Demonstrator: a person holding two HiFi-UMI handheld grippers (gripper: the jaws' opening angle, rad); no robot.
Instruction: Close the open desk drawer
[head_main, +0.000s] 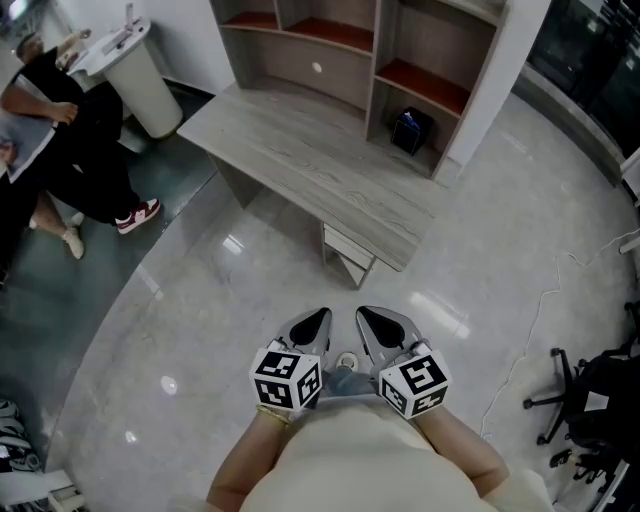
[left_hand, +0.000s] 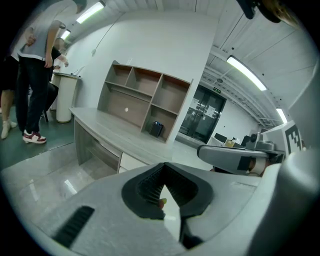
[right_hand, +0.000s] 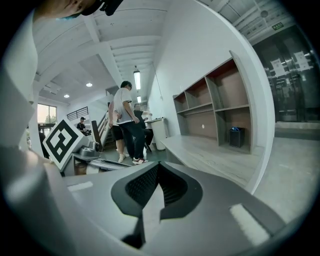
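**Both claws closed, drawer open at the tabletop's near end**

Here's the desk drawer, and it's out: it juts from under the near end of the tabletop, its pale front facing the glossy floor. In the left gripper view the same drawer shows as a white panel below the tabletop's edge.

The left claw sits well short of the tabletop, close to the person's body, jaws pressed together with nothing between them. The right claw is just beside it, the same distance from the tabletop, jaws also together and empty. Both point toward the drawer end of the tabletop, with their marker cubes tucked in near the wrists.

At the tabletop's back stands an open shelf unit, and a small dark bin sits in its lower cubby at the drawer end. Beyond the tabletop's far end there's a white pedestal stand and a person in black. A black office chair waits well off from the tabletop on the drawer's side.
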